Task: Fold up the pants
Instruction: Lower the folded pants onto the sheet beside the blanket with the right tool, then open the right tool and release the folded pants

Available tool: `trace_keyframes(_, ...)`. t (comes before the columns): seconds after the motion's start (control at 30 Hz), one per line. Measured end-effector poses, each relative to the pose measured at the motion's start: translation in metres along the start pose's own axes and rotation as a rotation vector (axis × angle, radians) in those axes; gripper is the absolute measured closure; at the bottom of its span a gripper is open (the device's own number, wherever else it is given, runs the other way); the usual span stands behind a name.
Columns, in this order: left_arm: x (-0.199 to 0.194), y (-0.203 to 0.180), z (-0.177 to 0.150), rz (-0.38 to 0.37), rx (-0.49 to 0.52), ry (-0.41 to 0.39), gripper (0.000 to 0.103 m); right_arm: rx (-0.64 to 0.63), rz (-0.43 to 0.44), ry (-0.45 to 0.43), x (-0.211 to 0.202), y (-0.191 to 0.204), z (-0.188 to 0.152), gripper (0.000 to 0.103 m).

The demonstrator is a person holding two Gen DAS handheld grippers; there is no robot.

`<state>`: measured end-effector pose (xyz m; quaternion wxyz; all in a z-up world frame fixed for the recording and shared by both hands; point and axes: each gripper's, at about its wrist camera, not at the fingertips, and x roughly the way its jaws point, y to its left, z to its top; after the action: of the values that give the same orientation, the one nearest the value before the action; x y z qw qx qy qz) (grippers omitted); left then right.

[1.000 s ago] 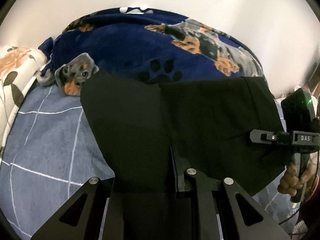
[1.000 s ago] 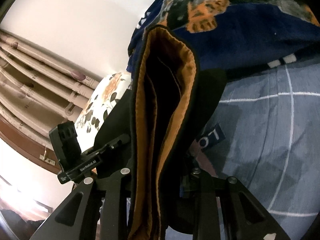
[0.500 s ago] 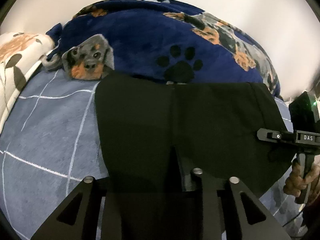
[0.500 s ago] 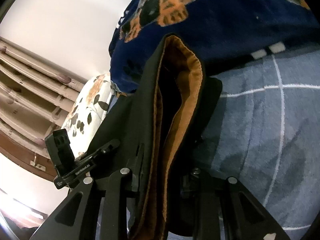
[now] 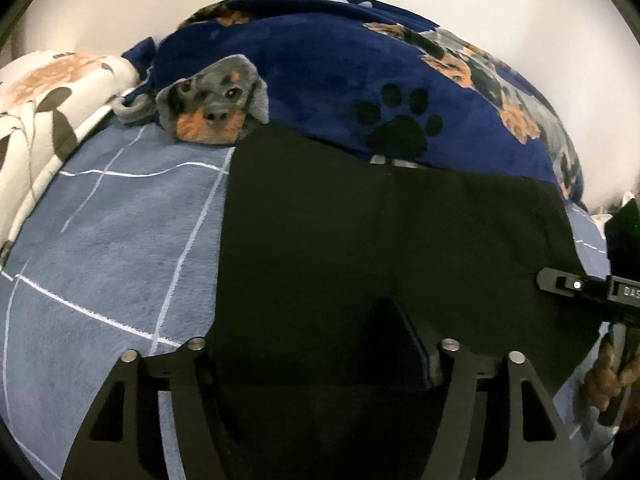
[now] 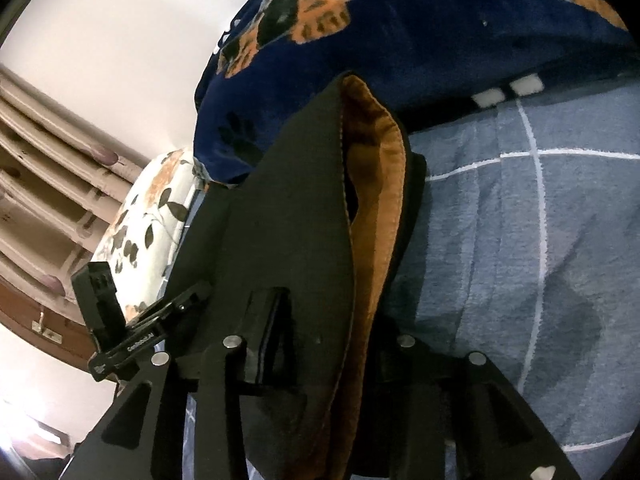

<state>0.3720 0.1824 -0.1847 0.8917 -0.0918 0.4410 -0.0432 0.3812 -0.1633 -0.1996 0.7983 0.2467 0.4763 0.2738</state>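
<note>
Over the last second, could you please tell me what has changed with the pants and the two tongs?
The black pants have come down flat onto the blue checked sheet, their far edge now below the dog blanket. The left tongs have opened wider over the cloth. The right tongs also spread, yet the orange-lined edge stays between their fingers. Blanket and flowered pillow have not moved.

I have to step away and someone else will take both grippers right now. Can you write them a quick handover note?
Left gripper: jaws spread wide, black pants lying between the fingers, not pinched.
Right gripper: jaws apart too, with the orange-lined waistband standing between its fingers.
Pants: spread flat over the blue checked bedsheet, far edge against the navy dog-print blanket.
Done: the cloth appears laid down in one fold.
Left: draw both grippers clear, smooth the cloth, then probably fold once more.
</note>
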Motion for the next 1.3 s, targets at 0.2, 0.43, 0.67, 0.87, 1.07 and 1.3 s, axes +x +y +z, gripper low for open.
trace_keyframes(0.2, 0.001, -0.001, -0.002, 0.055, -0.001, -0.010, 0.023, -0.035, -0.049, -0.038, 0.000, 0.008, -0.004, 0.069)
trace_keyframes(0.43, -0.001, -0.007, -0.003, 0.120, 0.017, -0.031, 0.018, -0.107, -0.170, -0.091, 0.004, 0.027, -0.010, 0.060)
trace_keyframes(0.67, -0.004, -0.012, -0.003, 0.179, 0.036, -0.049, 0.015, -0.256, -0.407, -0.149, 0.020, 0.062, -0.022, 0.034)
trace_keyframes(0.87, -0.004, -0.013, -0.004, 0.191, 0.037, -0.053, 0.014, -0.264, -0.464, -0.171, 0.027, 0.068, -0.020, 0.025)
trace_keyframes(1.07, -0.005, -0.016, -0.005, 0.211, 0.049, -0.059, 0.013, -0.273, -0.486, -0.163, 0.028, 0.068, -0.022, 0.021)
trace_keyframes(1.3, -0.005, -0.017, -0.005, 0.217, 0.053, -0.061, 0.013, -0.273, -0.497, -0.163, 0.028, 0.068, -0.022, 0.018)
